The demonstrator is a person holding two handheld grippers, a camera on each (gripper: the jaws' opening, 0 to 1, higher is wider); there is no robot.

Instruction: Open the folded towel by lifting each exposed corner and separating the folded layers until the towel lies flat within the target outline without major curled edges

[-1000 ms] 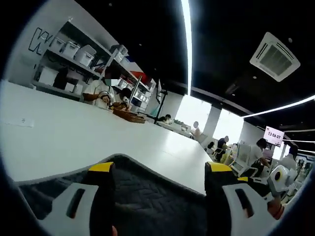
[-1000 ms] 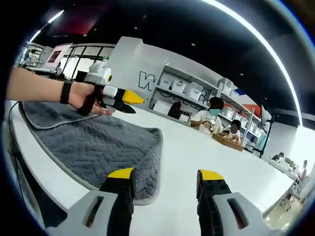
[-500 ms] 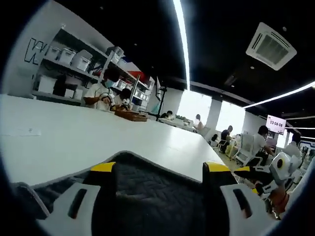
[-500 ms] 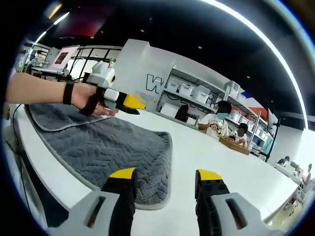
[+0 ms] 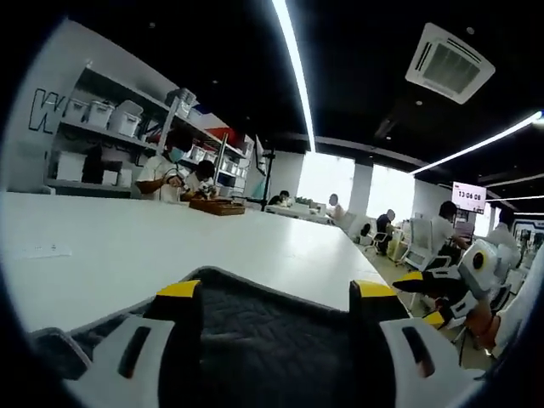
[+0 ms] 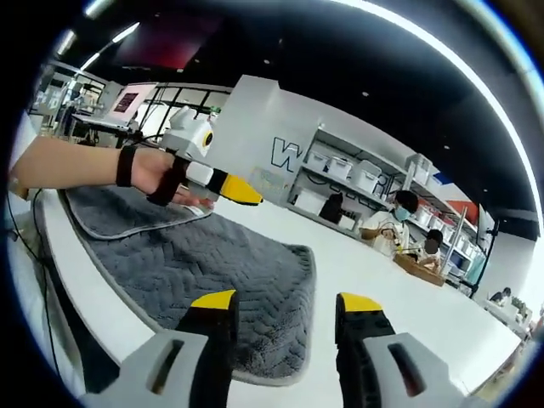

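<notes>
A dark grey towel (image 6: 200, 259) with a pale trim lies on the white table (image 6: 374, 280). At its far left a separate trimmed layer (image 6: 115, 212) sits under a person's hand. That hand holds my left gripper (image 6: 236, 192) low over the towel. In the left gripper view my left gripper (image 5: 276, 293) is open, and the towel (image 5: 272, 340) spreads beneath and between its jaws. My right gripper (image 6: 286, 302) is open above the towel's near right corner, holding nothing. It also appears as the right gripper (image 5: 446, 297) past the table's edge.
The long white table (image 5: 170, 242) runs far ahead. Seated people (image 5: 174, 166) work at its far end by a brown basket (image 5: 217, 206). Shelves with white bins (image 6: 340, 170) line the wall. The table's front edge (image 6: 59, 280) is near the towel.
Both views have shifted with the hands. The right gripper now shows more fully at the right of the left gripper view. More of the towel lies ahead of the right gripper. Both stay open.
</notes>
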